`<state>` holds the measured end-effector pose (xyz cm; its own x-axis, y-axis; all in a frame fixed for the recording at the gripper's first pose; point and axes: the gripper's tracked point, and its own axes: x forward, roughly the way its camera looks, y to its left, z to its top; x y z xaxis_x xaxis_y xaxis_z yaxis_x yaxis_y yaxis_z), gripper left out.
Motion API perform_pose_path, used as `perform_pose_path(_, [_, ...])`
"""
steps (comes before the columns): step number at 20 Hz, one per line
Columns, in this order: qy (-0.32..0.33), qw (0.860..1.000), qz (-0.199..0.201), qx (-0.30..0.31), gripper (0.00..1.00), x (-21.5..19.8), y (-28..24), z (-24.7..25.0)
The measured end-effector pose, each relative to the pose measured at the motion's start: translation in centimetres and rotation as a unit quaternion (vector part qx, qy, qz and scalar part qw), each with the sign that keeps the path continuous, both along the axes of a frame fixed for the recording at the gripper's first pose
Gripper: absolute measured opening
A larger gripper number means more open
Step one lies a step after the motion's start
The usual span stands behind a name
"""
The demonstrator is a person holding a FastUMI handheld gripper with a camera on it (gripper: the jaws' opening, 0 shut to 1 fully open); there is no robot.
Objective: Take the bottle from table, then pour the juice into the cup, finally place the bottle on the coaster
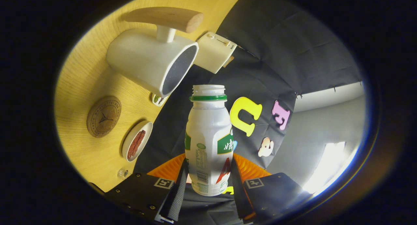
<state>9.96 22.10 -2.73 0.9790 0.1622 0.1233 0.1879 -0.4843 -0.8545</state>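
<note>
Now, jaws clamped on the bottle (208,143), tip slowly so its open mouth clears the cup (153,60) rim before juice flows.

Warm, fairly bright light on table (81,78); wood glows yellow. Strong white glare blows out patch beyond gripper (208,186), jaws clamped on sharply focused bottle (208,143). Heavy fisheye bending toward rim, blue fringe there. Cup (146,60) interior shadowed.

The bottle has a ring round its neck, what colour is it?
Green. The ring sits under the bottle's open mouth, clearest in the gripper view, gripper shut on it.
</note>
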Motion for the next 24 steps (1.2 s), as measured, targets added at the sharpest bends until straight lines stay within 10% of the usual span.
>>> perform_pose_path(10, [0.105, 0.952, -0.022, 0.287, 0.65, -0.1, -0.7, -1.3])
perform_pose_path(24, [0.208, 0.798, -0.019, 0.566, 0.65, -0.6, -1.2, -5.5])
